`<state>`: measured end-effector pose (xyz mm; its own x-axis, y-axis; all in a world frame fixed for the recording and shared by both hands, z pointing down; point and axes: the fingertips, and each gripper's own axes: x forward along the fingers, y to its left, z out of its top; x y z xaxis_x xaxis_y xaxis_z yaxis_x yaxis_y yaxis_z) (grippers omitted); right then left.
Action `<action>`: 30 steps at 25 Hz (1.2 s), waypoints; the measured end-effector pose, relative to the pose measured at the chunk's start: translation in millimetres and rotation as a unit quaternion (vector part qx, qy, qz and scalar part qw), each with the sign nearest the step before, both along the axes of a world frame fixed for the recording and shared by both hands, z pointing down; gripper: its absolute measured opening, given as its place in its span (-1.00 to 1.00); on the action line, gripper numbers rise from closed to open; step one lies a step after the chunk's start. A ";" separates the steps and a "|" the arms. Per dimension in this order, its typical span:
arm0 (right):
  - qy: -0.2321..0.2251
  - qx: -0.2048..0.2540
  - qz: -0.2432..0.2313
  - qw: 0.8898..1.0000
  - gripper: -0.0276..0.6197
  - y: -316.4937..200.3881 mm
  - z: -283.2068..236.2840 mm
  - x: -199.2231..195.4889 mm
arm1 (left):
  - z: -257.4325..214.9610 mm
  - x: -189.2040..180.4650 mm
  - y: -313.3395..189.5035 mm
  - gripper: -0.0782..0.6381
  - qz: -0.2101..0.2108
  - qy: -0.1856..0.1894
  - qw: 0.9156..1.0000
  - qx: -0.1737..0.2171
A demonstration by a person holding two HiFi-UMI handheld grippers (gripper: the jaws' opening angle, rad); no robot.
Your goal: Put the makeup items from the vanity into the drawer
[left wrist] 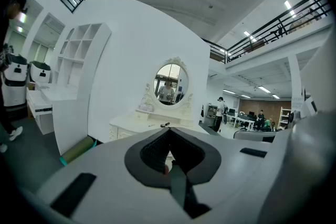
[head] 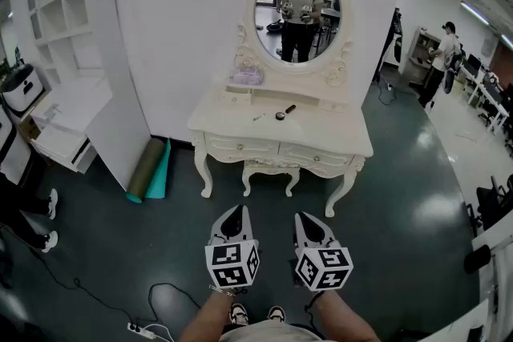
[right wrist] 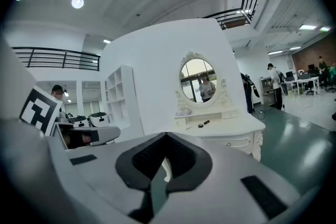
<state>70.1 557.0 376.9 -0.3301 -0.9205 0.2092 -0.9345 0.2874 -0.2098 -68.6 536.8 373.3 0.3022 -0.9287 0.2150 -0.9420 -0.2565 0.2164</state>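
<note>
Your left gripper [head: 234,215] and right gripper [head: 312,220] sit side by side, apart, tipped slightly down. Both have jaws together with nothing between them.

A glossy dark green floor [head: 401,196] runs through a large, bright hall. A tall white curved wall panel [head: 184,28] stands in the middle. Against it is a cream carved vanity table [head: 240,118] carrying an oval mirror in an ornate cream frame [head: 298,12]. Left of the panel is a white open shelving unit [head: 68,4]. Two rolled mats, one olive and one teal [head: 148,170], lie at the panel's foot. A round ceiling lamp [right wrist: 77,2] glows overhead, and a black-railed mezzanine [left wrist: 283,16] runs above.
</note>
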 end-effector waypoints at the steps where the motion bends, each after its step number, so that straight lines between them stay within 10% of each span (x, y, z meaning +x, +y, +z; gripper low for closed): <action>1: 0.000 0.000 0.001 1.000 -0.86 -1.2 0.5 -0.3 | 0.3 -0.9 -1.3 -0.77 0.000 -0.001 1.000 0.001; 30: -0.026 -0.038 0.068 0.997 -0.86 -44.0 42.7 -42.1 | 32.6 -58.7 -61.6 -0.77 0.031 -0.014 0.999 -0.013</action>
<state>28.0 513.1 419.6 -0.2146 -0.9399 0.2655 -0.9514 0.1397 -0.2746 -127.3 475.2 406.0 0.3532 -0.9022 0.2475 -0.9301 -0.3101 0.1969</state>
